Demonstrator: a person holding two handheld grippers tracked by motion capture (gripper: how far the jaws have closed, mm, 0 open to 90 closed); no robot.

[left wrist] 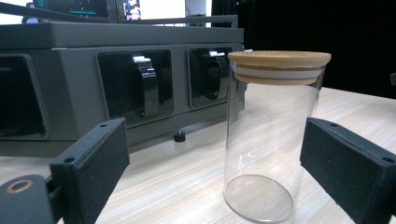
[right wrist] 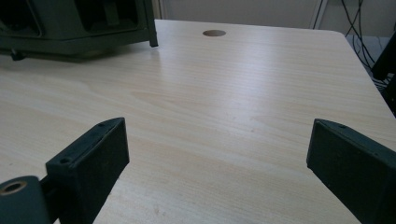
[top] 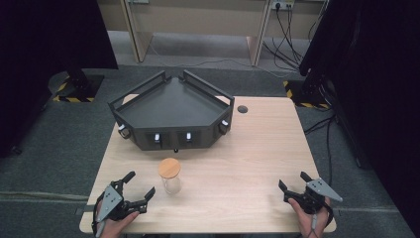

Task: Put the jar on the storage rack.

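A clear glass jar [top: 170, 181] with a round wooden lid [top: 169, 167] stands upright on the table [top: 237, 163], near the front edge and a little left of the middle. Behind it sits a big dark tray [top: 171, 106] with little latches on its front wall. The left gripper [top: 132, 187] is just beside the jar, to its left, and its fingers [left wrist: 91, 161] are spread wide with nothing in them. In the left gripper view the jar [left wrist: 268, 140] stands a bit to the right between the two black fingers, and they are not touching it. The right gripper [top: 292, 181] rests well apart on the other side of the table, with its fingers [right wrist: 88, 161] wide open too and only bare wood in front of them. It looks like the left gripper is getting ready to take hold of the jar. A few things could go wrong from here. The jar is tall and light, so if one finger bumps it first, it could tip over and roll. Glass is slippery, so a soft squeeze could let it slide out. The lid only sits on top, so it might pop off if the jar tilts. The jar is also closer to one finger, so the gripper should line up better before closing.
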